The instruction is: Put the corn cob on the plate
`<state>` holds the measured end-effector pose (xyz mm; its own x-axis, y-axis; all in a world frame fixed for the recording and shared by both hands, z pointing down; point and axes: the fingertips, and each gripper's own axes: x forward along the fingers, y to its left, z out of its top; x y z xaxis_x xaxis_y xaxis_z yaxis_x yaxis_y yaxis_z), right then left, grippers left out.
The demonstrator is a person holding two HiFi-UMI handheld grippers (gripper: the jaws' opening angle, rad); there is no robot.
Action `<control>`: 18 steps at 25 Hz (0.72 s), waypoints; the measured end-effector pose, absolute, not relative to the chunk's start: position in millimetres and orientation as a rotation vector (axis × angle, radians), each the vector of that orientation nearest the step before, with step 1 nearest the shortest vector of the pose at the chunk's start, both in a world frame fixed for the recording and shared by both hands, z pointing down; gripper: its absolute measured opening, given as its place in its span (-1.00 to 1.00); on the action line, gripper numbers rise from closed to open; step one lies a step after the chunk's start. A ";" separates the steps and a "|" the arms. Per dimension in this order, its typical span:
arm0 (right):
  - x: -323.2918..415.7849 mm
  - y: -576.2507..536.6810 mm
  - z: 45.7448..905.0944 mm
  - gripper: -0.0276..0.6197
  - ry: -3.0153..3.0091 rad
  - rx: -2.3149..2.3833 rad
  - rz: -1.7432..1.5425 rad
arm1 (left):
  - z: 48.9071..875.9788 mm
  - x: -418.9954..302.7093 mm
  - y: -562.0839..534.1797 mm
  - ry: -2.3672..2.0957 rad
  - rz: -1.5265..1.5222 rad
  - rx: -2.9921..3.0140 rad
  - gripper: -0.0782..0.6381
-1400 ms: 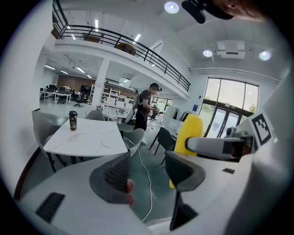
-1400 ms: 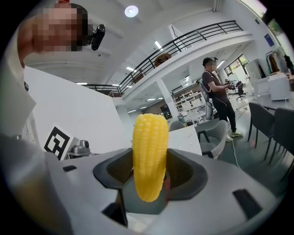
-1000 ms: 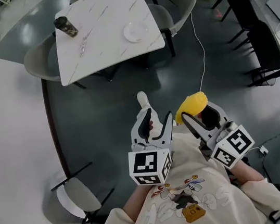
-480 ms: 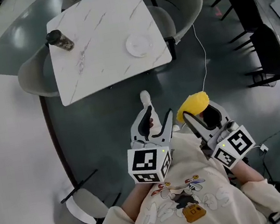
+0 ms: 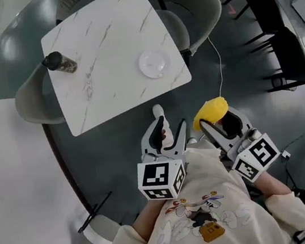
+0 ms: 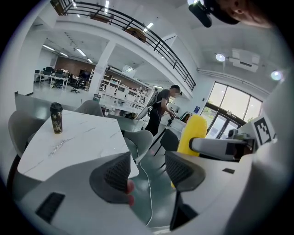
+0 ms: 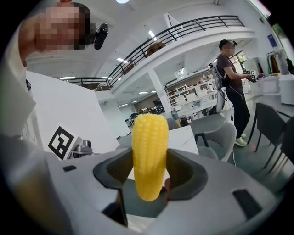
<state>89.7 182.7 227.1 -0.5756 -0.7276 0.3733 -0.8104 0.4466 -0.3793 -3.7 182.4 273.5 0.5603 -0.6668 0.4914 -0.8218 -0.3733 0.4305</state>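
Note:
My right gripper [image 7: 148, 172] is shut on the yellow corn cob [image 7: 149, 153], which stands upright between its jaws. In the head view the corn cob [image 5: 210, 110] shows at the tip of the right gripper [image 5: 214, 121], held over the dark floor short of the table. The white plate [image 5: 153, 64] lies on the white marble table [image 5: 101, 52], near its right edge. My left gripper [image 5: 169, 134] is open with nothing in it, beside the right one. The left gripper [image 6: 144, 172] view shows the corn cob [image 6: 191, 136] to its right.
A dark patterned tumbler [image 5: 59, 62] stands at the table's left side. Grey chairs [image 5: 194, 4] surround the table. A white cable [image 5: 219, 59] runs over the floor. Black chairs [image 5: 284, 49] stand at the right. A person [image 7: 233, 89] stands by a counter in the distance.
The table has slid lower and nearer in the head view as I move toward it. Both grippers keep their pose, the right one still shut on the corn cob.

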 end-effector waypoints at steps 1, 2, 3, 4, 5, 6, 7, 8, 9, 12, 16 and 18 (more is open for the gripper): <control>86.9 175.5 225.7 -0.21 -2.534 1.364 0.793 | 271.4 -8.2 174.6 -1.192 0.305 2.148 -0.10; 83.6 168.0 223.9 -0.21 -2.533 1.369 0.786 | 269.2 -13.4 166.3 -1.198 0.300 2.149 -0.10; 80.0 160.4 222.6 -0.21 -2.533 1.374 0.780 | 267.7 -18.9 158.0 -1.204 0.297 2.150 -0.10; 76.0 153.0 222.2 -0.21 -2.534 1.376 0.776 | 267.5 -24.3 150.2 -1.208 0.295 2.151 -0.10; 71.9 146.3 222.8 -0.21 -2.534 1.377 0.777 | 268.6 -29.2 143.3 -1.210 0.294 2.149 -0.10; 68.0 140.3 224.0 -0.21 -2.532 1.378 0.780 | 270.1 -33.5 137.4 -1.210 0.294 2.147 -0.10; 64.3 134.8 225.2 -0.21 -2.530 1.377 0.780 | 271.2 -37.4 132.0 -1.209 0.292 2.146 -0.10; 60.8 129.4 226.2 -0.21 -2.529 1.376 0.778 | 271.5 -41.0 126.6 -1.208 0.289 2.147 -0.10; 57.6 123.7 226.9 -0.21 -2.529 1.376 0.774 | 271.5 -44.1 120.7 -1.208 0.287 2.149 -0.10; 53.5 105.5 226.7 -0.21 -2.528 1.376 0.775 | 270.2 -48.3 102.6 -1.208 0.288 2.147 -0.10; 55.2 88.7 224.7 -0.21 -2.534 1.352 0.764 | 272.8 -48.2 86.9 -1.219 0.299 2.128 -0.10; 57.6 82.2 226.1 -0.21 -2.544 1.332 0.748 | 276.1 -45.7 80.8 -1.227 0.304 2.122 -0.10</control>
<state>57.6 82.2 226.1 -0.5847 -0.7202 0.3735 -0.8077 0.4739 -0.3507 -45.7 80.8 276.1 0.5331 -0.6845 0.4973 -0.8374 -0.3430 0.4256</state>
